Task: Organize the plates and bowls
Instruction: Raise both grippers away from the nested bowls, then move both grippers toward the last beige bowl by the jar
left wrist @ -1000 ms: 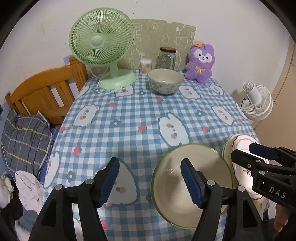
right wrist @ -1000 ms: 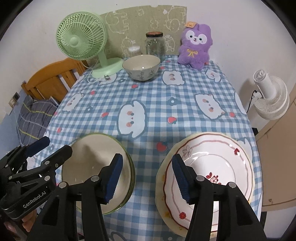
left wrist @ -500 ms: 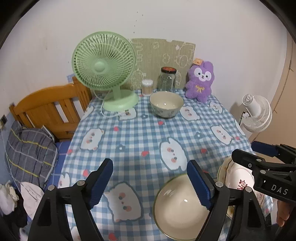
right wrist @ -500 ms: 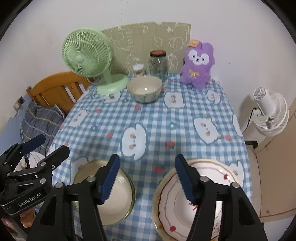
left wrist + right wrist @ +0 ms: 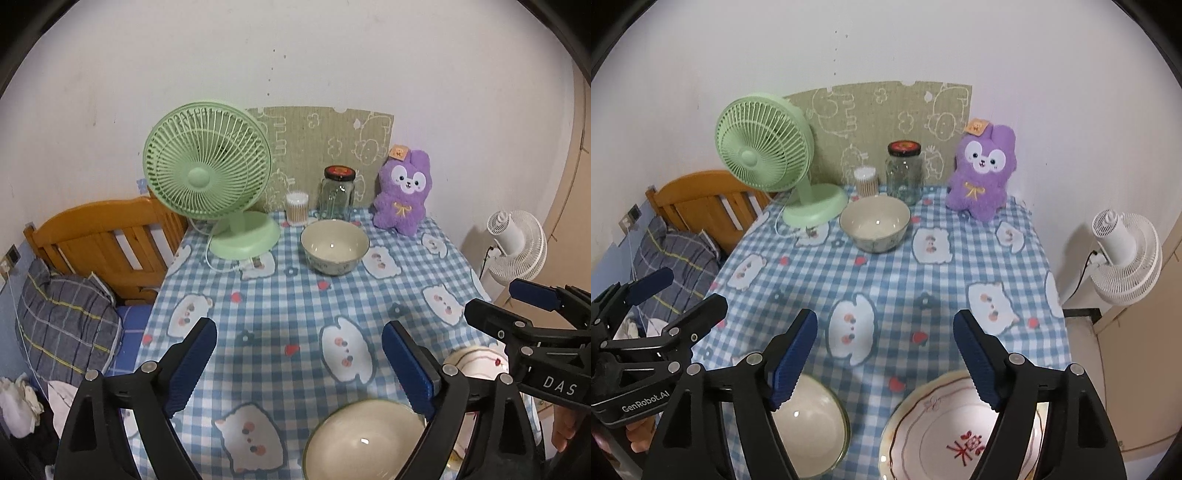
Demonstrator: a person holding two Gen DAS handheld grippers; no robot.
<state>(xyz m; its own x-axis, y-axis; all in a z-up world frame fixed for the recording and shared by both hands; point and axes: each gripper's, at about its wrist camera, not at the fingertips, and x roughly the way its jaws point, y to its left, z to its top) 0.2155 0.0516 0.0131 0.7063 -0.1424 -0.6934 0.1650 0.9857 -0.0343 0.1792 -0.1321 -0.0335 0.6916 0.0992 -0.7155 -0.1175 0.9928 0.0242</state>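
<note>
A cream bowl with a green rim (image 5: pixel 362 443) sits at the table's near edge, also in the right wrist view (image 5: pixel 809 432). A white plate with red trim (image 5: pixel 942 435) lies to its right; it shows partly in the left wrist view (image 5: pixel 476 363). A second cream bowl (image 5: pixel 334 245) stands at the far middle, also in the right wrist view (image 5: pixel 874 227). My left gripper (image 5: pixel 299 369) is open and empty above the near bowl. My right gripper (image 5: pixel 884 363) is open and empty above the plate.
The table has a blue checked cloth (image 5: pixel 295 306). At its back stand a green fan (image 5: pixel 207 177), a cotton swab tub (image 5: pixel 296 208), a glass jar (image 5: pixel 337 192) and a purple plush (image 5: pixel 402 192). A wooden bed frame (image 5: pixel 107 236) is at left, a white fan (image 5: pixel 1126 254) at right.
Both grippers have pulled back and risen from the table; the near bowl and the plate have slid toward the bottom of the views. Both stay open and empty.
</note>
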